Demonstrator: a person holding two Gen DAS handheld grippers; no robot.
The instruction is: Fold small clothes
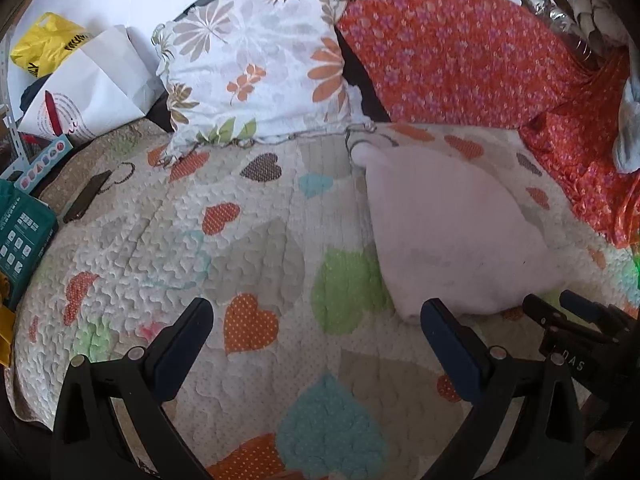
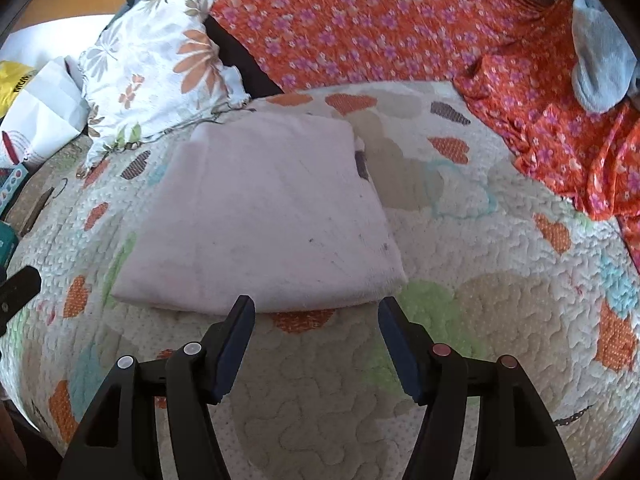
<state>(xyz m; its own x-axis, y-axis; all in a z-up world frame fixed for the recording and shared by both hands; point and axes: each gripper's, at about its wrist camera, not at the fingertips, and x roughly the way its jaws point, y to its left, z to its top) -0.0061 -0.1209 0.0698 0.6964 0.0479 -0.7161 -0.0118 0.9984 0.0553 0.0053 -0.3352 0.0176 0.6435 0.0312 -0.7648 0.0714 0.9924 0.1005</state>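
R gripper fingers spread wide, nothing between them, tips just short of the near edge of the folded pink cloth; not touching as far as can be told. L gripper fingers also spread wide, empty, hovering over bare quilt w/ the cloth's near-left corner just beside the R-side finger. Cloth lies flat on the heart-pattern quilt, folded into a rough rectangle/trapezoid, long axis running away from the R gripper toward the pillows, narrower far end pointing at the gap btw the two pillows, wider near end toward the fingers. In the L wrist view it sits right of center, long axis slanting from near-right up to far-left. Part of the R gripper shows at lower right edge of the L view; a bit of the L gripper at left edge of the R view. Beyond the cloth: leaf-print pillow far left, orange floral fabric across the back and down the right side, a light blue-grey item on it at far right. Left margin in L view: white paper bag, yellow plastic bag, teal box, dark flat object on the quilt.
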